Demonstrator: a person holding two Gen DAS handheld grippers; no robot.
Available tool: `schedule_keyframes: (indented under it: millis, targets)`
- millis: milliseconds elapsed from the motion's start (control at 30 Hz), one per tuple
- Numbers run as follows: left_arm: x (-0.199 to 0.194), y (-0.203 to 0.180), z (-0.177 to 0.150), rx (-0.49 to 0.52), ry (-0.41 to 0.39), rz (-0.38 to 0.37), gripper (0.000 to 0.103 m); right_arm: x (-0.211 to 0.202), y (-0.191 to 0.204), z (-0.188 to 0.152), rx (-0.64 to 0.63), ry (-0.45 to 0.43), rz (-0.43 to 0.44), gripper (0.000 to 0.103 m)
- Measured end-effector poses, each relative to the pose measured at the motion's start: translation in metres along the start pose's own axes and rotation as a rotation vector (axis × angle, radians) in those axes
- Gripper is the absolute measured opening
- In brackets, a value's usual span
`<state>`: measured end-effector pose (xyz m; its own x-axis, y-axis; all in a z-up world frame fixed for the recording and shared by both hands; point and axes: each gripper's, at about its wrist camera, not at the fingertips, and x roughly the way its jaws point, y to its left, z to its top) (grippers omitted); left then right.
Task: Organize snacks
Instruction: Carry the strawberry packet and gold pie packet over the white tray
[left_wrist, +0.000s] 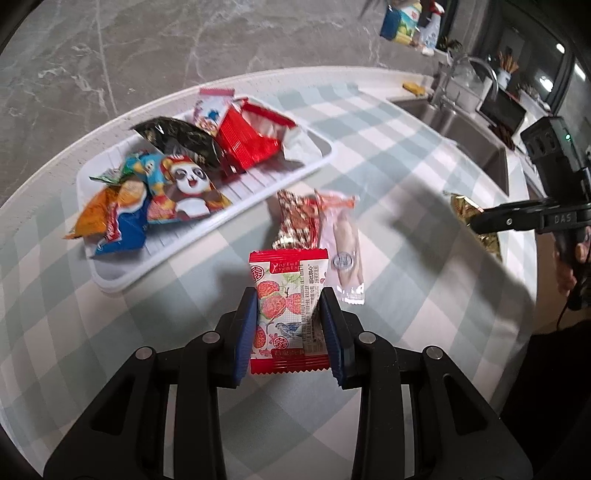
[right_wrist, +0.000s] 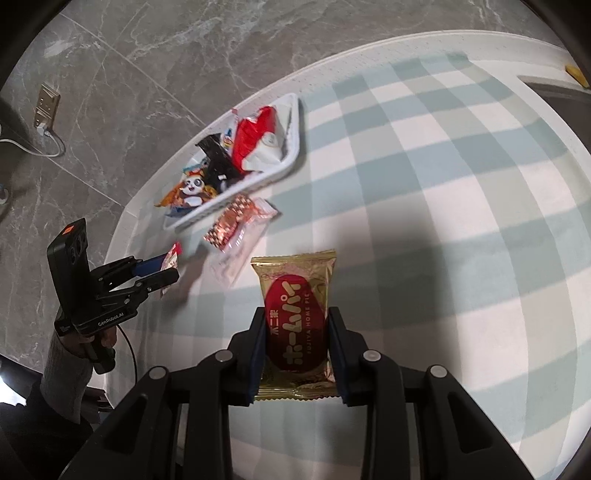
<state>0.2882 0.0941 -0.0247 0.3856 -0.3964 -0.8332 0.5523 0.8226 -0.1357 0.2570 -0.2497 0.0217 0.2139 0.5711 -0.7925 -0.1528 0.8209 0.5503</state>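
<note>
Red-white floral snack packet (left_wrist: 287, 308) held upright, gold pie packet (right_wrist: 297, 325) likewise, white tray (left_wrist: 317, 147) heaped with snacks

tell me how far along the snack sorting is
Done: several packets already lie in the white plastic tray. In hand: the left gripper holds a red-and-white fruit-print packet, the right gripper a gold pie packet. Left: a gold-red patterned packet and a clear-wrapped snack stick on the checked cloth.

In the left wrist view the right gripper (left_wrist: 476, 218) hides most of a gold packet (left_wrist: 463, 206), and the hand behind it runs off the right edge. In the tray (left_wrist: 314, 162) the packets overlap, so the lower ones show only in part. Items by the sink (left_wrist: 465, 133) are too small to tell.
</note>
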Motion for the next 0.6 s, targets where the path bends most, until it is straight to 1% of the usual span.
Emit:
schedule_keyframes:
  millis: [300, 600]
  targets:
    - [-0.017, 0.015, 0.019, -0.038, -0.045, 0.026, 0.031, 0.01, 0.019, 0.031, -0.027, -0.013, 0.063, 0.034]
    - [-0.024, 0.036, 0.038, -0.085, -0.072, 0.054, 0.031, 0.025, 0.04, 0.07, -0.067, -0.021, 0.106, 0.034]
